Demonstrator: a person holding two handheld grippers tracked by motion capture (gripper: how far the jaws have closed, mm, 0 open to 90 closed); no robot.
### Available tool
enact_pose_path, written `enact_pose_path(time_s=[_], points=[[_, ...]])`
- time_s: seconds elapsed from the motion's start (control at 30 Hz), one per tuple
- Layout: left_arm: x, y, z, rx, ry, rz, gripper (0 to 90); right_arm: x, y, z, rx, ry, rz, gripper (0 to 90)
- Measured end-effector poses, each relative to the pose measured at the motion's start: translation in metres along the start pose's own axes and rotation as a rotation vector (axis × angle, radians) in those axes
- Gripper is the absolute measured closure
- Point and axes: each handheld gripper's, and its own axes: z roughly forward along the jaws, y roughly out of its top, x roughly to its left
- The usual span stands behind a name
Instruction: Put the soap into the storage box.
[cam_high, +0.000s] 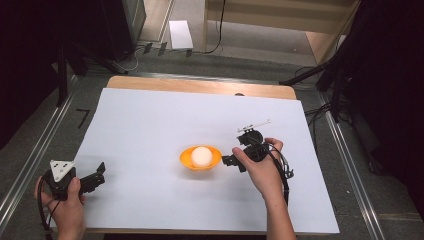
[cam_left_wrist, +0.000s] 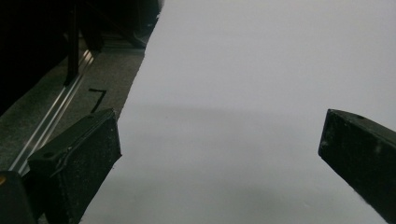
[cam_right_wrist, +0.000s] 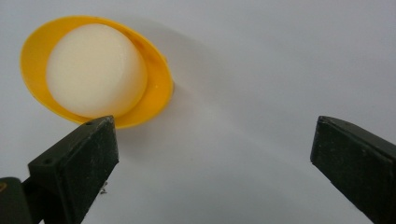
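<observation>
White table sheet (cam_high: 150, 125) bears orange bowl (cam_high: 186, 161) cupping white ball (cam_high: 201, 156).

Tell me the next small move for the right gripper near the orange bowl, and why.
Probably swing the right gripper sideways toward the shallow orange plastic bowl so its rim sits between the fingers. The fingers are wide open with nothing but white table cover between them, and the bowl, holding the white round object, lies off to one side by one finger.
</observation>
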Motion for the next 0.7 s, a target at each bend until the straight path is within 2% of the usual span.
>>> enact_pose_path(time_s=[0.7], points=[[0.000,0.000,0.000,0.000,0.000,-0.001,0.0,-0.032,-0.022,-0.010,-0.003,-0.050,0.057,1.0]])
